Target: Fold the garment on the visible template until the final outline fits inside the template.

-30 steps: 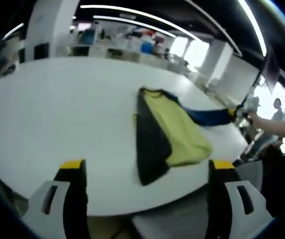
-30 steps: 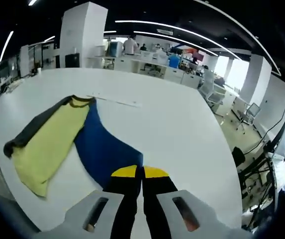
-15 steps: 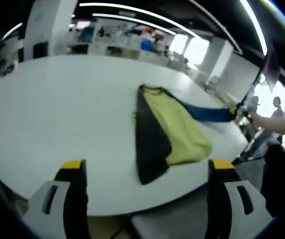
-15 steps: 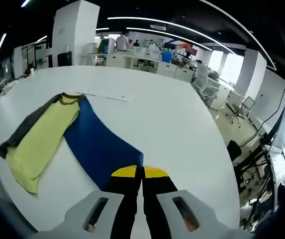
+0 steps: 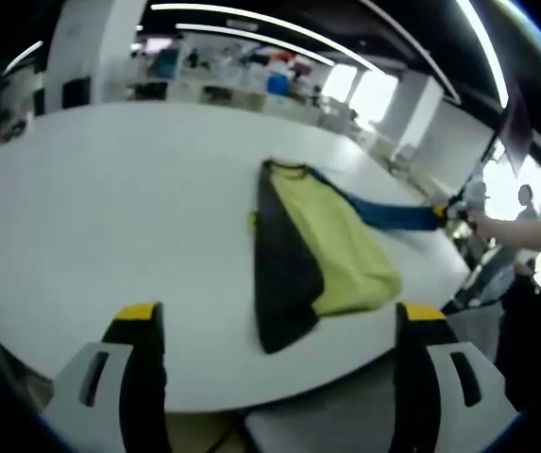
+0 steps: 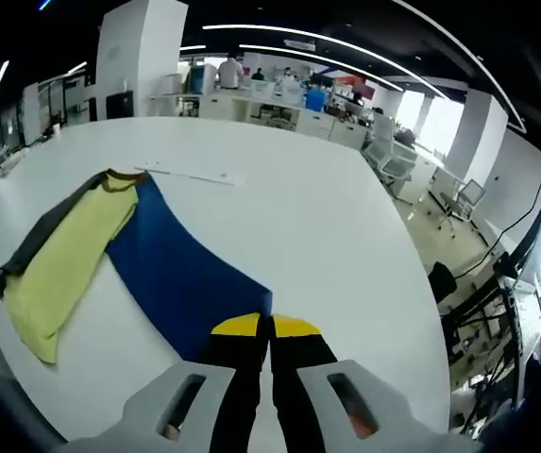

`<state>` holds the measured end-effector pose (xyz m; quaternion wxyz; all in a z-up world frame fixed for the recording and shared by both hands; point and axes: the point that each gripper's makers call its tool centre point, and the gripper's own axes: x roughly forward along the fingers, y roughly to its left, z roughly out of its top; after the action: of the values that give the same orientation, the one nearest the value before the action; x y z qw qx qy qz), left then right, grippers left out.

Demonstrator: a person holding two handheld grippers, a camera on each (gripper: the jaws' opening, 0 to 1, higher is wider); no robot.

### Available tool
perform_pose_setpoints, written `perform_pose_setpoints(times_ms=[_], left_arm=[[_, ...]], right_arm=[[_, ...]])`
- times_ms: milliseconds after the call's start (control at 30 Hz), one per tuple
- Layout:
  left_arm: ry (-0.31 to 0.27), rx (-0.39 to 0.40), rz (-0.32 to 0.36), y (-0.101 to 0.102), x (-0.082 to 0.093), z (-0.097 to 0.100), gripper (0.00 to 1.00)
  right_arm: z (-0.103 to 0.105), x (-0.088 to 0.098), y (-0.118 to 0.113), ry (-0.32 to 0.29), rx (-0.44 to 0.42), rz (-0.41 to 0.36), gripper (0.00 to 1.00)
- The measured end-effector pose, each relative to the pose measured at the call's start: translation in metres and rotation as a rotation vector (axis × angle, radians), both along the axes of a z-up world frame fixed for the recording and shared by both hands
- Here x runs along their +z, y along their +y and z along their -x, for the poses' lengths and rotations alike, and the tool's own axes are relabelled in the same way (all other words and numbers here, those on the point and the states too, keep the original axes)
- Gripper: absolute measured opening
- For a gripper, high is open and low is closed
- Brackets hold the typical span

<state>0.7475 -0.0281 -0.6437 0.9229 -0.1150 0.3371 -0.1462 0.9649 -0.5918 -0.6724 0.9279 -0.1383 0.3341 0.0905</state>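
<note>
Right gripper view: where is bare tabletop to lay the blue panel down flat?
Bare white table lies right of the blue, yellow and grey garment, up to the far edge. The left side is crowded by its yellow fold. The right tool grips the blue hem.

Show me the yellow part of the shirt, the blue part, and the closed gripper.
yellow panel (image 5: 336, 247), left gripper view, its middle.
blue panel (image 6: 177, 274), right gripper view, its middle.
right gripper (image 6: 271, 326), right gripper view, yellow fingertips.

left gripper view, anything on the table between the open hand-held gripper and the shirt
Nothing visible. Bare white table lies between the left hand-held gripper and the shirt. The right hand-held gripper is shut on the shirt's blue part, off to the far side.
</note>
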Motion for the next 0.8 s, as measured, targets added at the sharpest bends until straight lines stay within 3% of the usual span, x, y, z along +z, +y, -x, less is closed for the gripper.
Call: perform_pose_setpoints(times_ms=[800], left_arm=[[0.021,0.004,-0.018,-0.005,-0.004,-0.020,0.97]], right_arm=[[-0.024,-0.023,-0.034,0.052,-0.030,0.033,0.03]])
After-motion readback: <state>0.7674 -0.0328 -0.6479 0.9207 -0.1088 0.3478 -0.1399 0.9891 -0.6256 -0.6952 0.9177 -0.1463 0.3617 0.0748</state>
